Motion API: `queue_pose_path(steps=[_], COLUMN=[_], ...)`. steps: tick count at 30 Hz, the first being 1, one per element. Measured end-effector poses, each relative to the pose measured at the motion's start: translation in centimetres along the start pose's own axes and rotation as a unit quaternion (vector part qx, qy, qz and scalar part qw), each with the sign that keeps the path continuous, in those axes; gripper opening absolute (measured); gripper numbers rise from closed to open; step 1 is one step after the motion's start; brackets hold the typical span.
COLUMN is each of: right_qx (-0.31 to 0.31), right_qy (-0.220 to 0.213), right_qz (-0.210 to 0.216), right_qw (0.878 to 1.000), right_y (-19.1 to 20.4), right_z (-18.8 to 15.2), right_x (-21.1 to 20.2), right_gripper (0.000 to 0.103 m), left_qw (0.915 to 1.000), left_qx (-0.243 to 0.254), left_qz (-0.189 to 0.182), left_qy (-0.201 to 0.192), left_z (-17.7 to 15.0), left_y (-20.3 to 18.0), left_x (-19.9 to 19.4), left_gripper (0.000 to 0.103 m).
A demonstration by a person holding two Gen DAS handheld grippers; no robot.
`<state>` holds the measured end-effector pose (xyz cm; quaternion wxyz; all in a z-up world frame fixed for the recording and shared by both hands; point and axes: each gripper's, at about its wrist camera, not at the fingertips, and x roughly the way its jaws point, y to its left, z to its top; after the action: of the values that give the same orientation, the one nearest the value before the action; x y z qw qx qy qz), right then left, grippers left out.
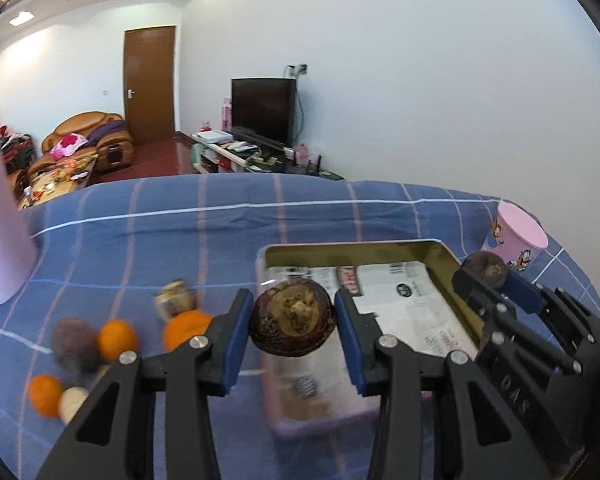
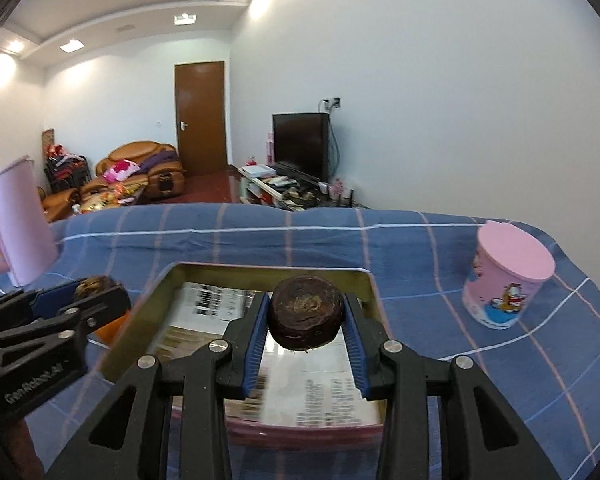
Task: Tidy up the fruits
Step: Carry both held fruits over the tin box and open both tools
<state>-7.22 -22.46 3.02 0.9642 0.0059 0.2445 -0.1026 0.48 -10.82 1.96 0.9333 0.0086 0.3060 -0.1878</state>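
Your left gripper (image 1: 293, 320) and right gripper (image 2: 306, 322) each clamp a dark brown round fruit (image 1: 293, 322) over the gold-rimmed rectangular tin tray (image 2: 160, 284), loose oranges (image 1: 117, 339) at nine o'clock.

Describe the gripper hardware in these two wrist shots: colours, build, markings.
Both match: the left gripper and right gripper have matte black angular linkage frames with cut-out windows, silver round pivot screws, and blue ribbed pads lining the fingers. White lettering on the housings reads GenRobot.AI on the left and DAS on the right. No cables or sleeves visible.
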Motion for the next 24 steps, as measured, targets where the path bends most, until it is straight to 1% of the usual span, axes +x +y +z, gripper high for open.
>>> queue_pose_path(steps=[4,7,11,15,18,24], right_qx=[-0.010,-0.014,-0.016,-0.015,-0.013,-0.007], right_qy=[0.013,0.029,0.035,0.045,0.053,0.065], right_qz=[-0.014,-0.011,-0.014,-0.009,-0.003,0.006], right_qw=[1.000,0.999,0.999,0.999,0.998,0.998], right_y=[0.0,0.2,0.2,0.1,-0.1,-0.1], right_z=[-0.2,-0.5,-0.6,-0.7,-0.8,-0.8], right_x=[0.6,1.2,1.4,1.8,2.1,2.4], right_gripper=[0.039,0.039,0.039,0.039,0.039,0.039], left_qw=[0.9999,0.9998,0.9997,0.9992,0.9985,0.9986], left_qx=[0.002,0.016,0.021,0.038,0.047,0.037], left_qz=[-0.012,-0.004,-0.002,0.008,0.014,0.012], left_qy=[0.006,0.007,0.012,0.014,0.026,0.035], left_z=[0.1,-0.1,-0.2,-0.6,-1.0,-1.2], left_y=[-1.1,-1.2,-1.3,-1.9,-2.3,-1.9], left_x=[1.3,1.4,1.8,2.2,2.7,3.0], left_gripper=[0.044,0.044,0.044,0.044,0.044,0.044])
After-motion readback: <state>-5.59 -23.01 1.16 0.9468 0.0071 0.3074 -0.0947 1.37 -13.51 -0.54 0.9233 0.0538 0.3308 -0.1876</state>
